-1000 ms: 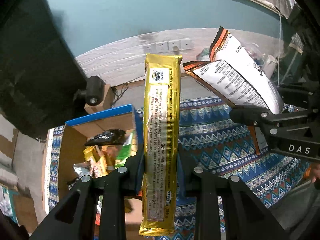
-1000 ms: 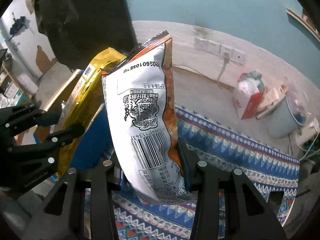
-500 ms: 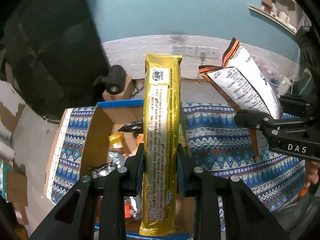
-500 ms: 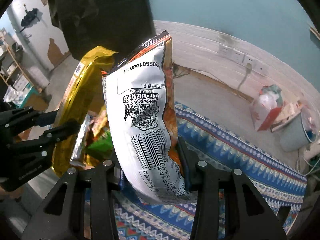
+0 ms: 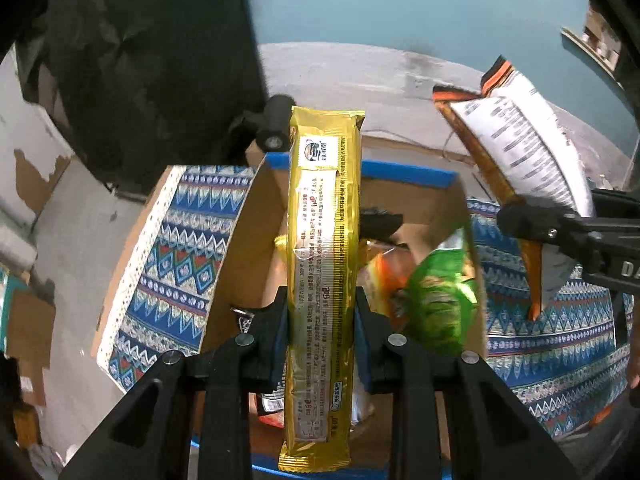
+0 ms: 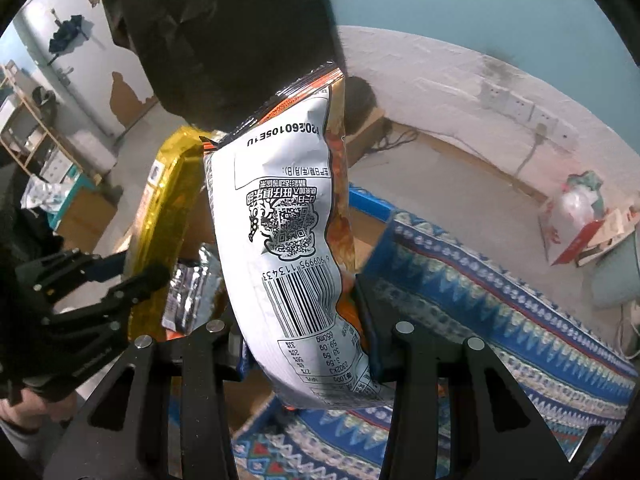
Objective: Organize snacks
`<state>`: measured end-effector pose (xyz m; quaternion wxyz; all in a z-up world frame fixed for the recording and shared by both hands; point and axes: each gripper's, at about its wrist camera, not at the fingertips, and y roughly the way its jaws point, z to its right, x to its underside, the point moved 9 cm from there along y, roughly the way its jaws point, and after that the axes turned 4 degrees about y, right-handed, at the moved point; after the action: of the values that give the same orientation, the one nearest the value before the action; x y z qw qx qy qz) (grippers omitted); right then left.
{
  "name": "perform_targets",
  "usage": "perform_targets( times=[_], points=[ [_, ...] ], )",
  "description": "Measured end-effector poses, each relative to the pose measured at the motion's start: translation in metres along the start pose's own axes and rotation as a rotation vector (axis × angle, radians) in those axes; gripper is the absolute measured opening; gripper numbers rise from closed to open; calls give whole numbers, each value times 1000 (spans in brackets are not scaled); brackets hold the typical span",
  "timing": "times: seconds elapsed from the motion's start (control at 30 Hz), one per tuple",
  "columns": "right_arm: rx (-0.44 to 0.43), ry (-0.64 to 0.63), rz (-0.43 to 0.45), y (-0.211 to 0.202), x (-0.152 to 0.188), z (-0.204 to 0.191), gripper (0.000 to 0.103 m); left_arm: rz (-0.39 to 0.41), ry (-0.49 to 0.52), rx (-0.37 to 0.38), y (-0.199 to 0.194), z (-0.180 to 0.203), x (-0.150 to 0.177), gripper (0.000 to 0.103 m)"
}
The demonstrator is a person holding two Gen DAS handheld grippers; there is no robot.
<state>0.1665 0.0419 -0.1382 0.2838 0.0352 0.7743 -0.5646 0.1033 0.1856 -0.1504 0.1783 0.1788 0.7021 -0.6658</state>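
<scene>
Left wrist view: the left hand-held gripper (image 5: 321, 336) points forward over an open cardboard box (image 5: 240, 248), its fingers pinching a long gold snack pack (image 5: 323, 264) upright at mid-length; the small print on the pack is too fine to read. Inside the box lie a green bag (image 5: 440, 304) and other packets. The box sits on a blue patterned cloth (image 5: 176, 256). The right hand-held gripper (image 6: 304, 344), held just to the right, clamps a white-backed chip bag (image 6: 288, 240) near its lower end, above the box's edge; the bag shows a QR code, a barcode numbered 6 909995 113433, and "2026010SE1U". "DA" shows on the right gripper's body.
</scene>
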Motion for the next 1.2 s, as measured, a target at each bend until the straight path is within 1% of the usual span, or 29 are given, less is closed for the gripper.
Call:
perform_targets(
  times=[0.17, 0.23, 0.3, 0.37, 0.4, 0.43, 0.5, 0.6, 0.67, 0.73, 0.8, 0.87, 0.97, 1.0, 1.03, 1.1, 1.2],
  points=[
    [-12, -14, -24, 17, -6, -19, 41, -62, -82, 31, 22, -16, 11, 29],
    [-19, -13, -33, 24, -7, -24, 41, -73, -100, 21, 24, -22, 14, 29],
    [-31, -7, -38, 29, -10, -29, 41, -64, -106, 8, 22, -26, 13, 29],
    [-42, -5, -46, 34, -12, -34, 41, -50, -109, -9, 17, -31, 10, 35],
    [-44, -5, -49, 36, -13, -35, 41, -45, -111, -14, 15, -32, 9, 45],
    [-44, -6, -54, 39, -13, -38, 41, -36, -114, -19, 13, -34, 8, 51],
    [-49, -3, -62, 43, -14, -41, 43, -24, -118, -30, 8, -37, 6, 53],
    [-64, 0, -58, 46, -17, -45, 46, -22, -117, -52, 5, -42, 5, 62],
    [-70, -1, -45, 44, -19, -47, 46, -15, -109, -66, 0, -43, 4, 63],
    [-79, -5, -30, 40, -20, -49, 47, -11, -103, -79, -6, -43, 4, 69],
    [-85, -13, -9, 32, -22, -48, 48, 4, -96, -69, -14, -41, 5, 69],
    [-79, -25, 15, 22, -24, -49, 53, 20, -87, -56, -24, -38, 6, 69],
    [-72, -41, 54, 3, -24, -49, 59, 55, -77, -52, -40, -34, 3, 76],
    [-68, -45, 61, 0, -25, -49, 62, 67, -76, -53, -44, -33, 3, 78],
    [-62, -50, 71, -5, -24, -49, 67, 79, -73, -55, -49, -32, 1, 80],
    [-43, -59, 92, -15, -21, -48, 73, 100, -62, -66, -58, -28, -1, 82],
    [-3, -87, 118, -28, -14, -47, 74, 127, -38, -79, -70, -23, -3, 83]
  ],
)
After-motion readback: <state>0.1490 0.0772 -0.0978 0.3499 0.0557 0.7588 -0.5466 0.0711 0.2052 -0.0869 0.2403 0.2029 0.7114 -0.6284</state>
